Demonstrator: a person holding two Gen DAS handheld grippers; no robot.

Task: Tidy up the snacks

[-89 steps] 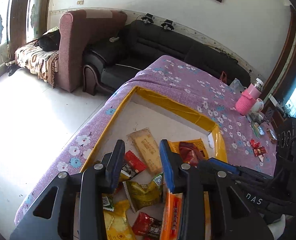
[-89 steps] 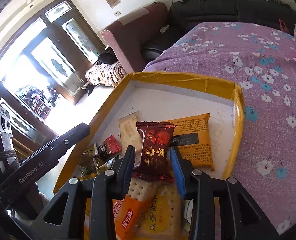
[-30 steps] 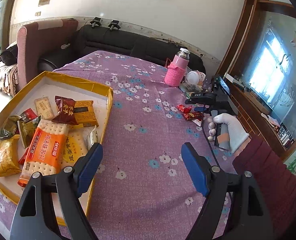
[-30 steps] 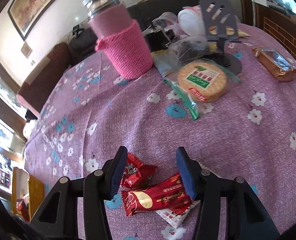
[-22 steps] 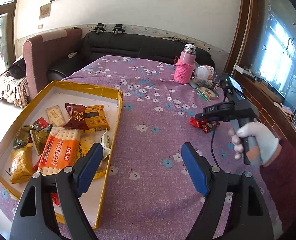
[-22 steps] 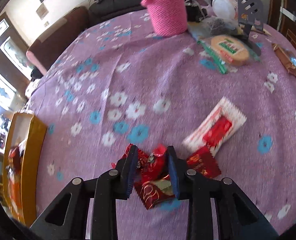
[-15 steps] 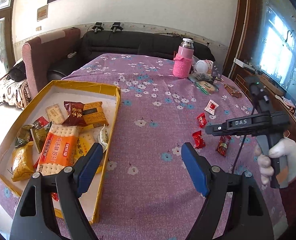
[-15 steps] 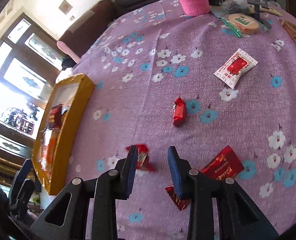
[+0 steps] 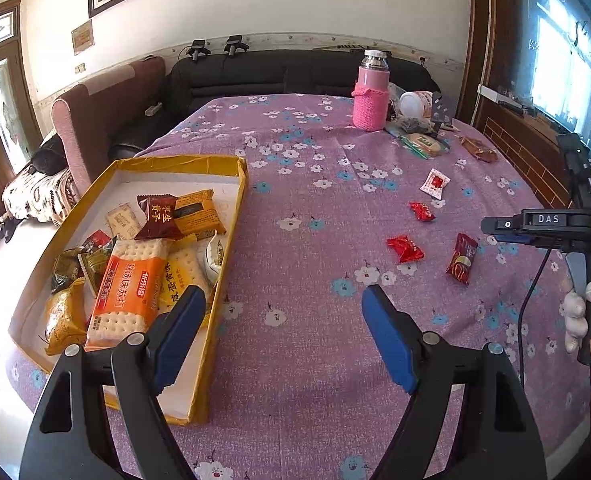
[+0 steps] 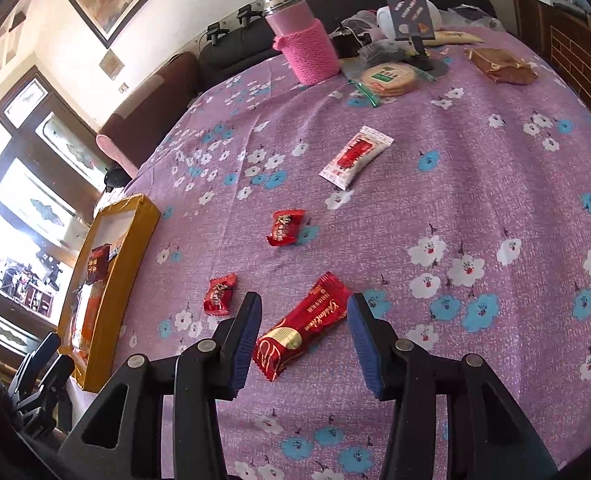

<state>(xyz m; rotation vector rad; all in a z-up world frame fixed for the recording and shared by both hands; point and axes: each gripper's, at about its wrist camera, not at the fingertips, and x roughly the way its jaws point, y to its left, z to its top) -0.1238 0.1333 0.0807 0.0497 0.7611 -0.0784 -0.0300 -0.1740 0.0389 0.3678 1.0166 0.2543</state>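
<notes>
A yellow box on the left of the purple flowered table holds several snack packs, with an orange cracker pack on top. Loose on the cloth lie a long red bar, two small red candies and a white-and-red sachet. My right gripper is open, its blue pads either side of the long red bar, which lies flat. My left gripper is wide open and empty, hovering beside the box's near right corner. The bar also shows in the left wrist view.
A pink knit-covered bottle, a round biscuit pack, a brown wrapped snack, a white cup and a phone stand sit at the table's far end. Sofas stand behind and to the left. The table's right edge is near a wooden cabinet.
My right gripper dropped its red candies onto the cloth, drew back toward me and opened wider around the long red bar. My left gripper barely moved and stays open.
</notes>
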